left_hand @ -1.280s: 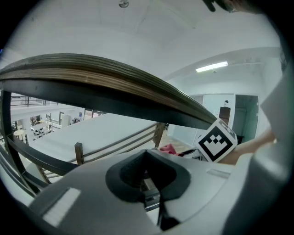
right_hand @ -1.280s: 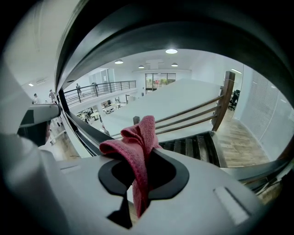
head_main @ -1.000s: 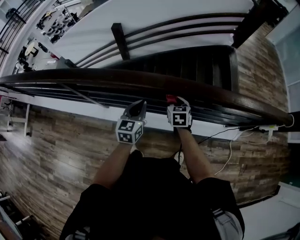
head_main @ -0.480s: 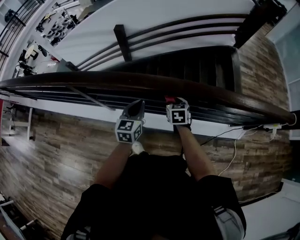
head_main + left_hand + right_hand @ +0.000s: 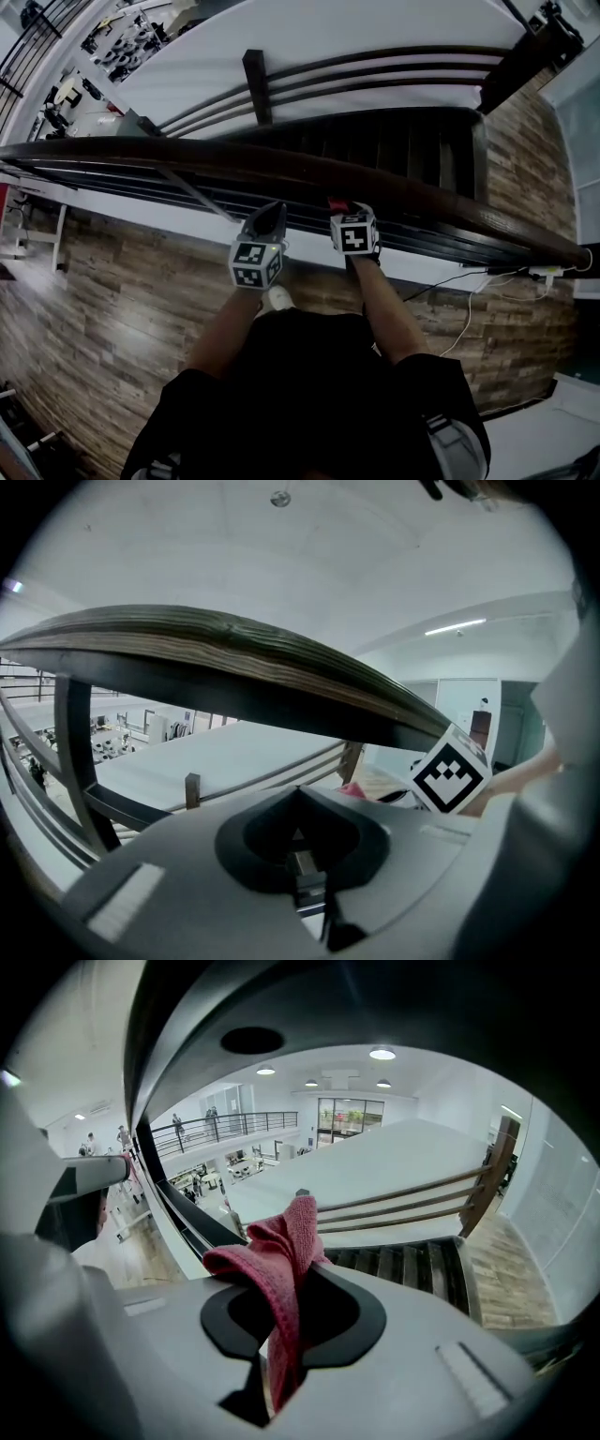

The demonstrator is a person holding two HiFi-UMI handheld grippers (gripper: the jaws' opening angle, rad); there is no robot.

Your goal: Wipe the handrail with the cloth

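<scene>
A long dark wooden handrail (image 5: 281, 164) runs across the head view from the left to the lower right. My right gripper (image 5: 341, 208) sits just under its near side, shut on a red cloth (image 5: 336, 202). In the right gripper view the cloth (image 5: 286, 1251) sticks up from between the jaws of the right gripper (image 5: 284, 1283), with the rail (image 5: 150, 1091) arching close above. My left gripper (image 5: 269, 221) is a little to the left of the right one, below the rail, with its jaws together and nothing in them. In the left gripper view the rail (image 5: 234, 653) passes overhead of the left gripper (image 5: 299, 797).
Beyond the rail a dark staircase (image 5: 394, 136) drops away, with a second railing and post (image 5: 255, 80). Thin lower bars (image 5: 187, 192) run under the handrail. The wood-patterned floor (image 5: 122, 300) lies under me, with white cables (image 5: 469, 309) at the right.
Both grippers and the person have shifted slightly left along the handrail; the stair post now shows further right. The right gripper still holds the cloth.
</scene>
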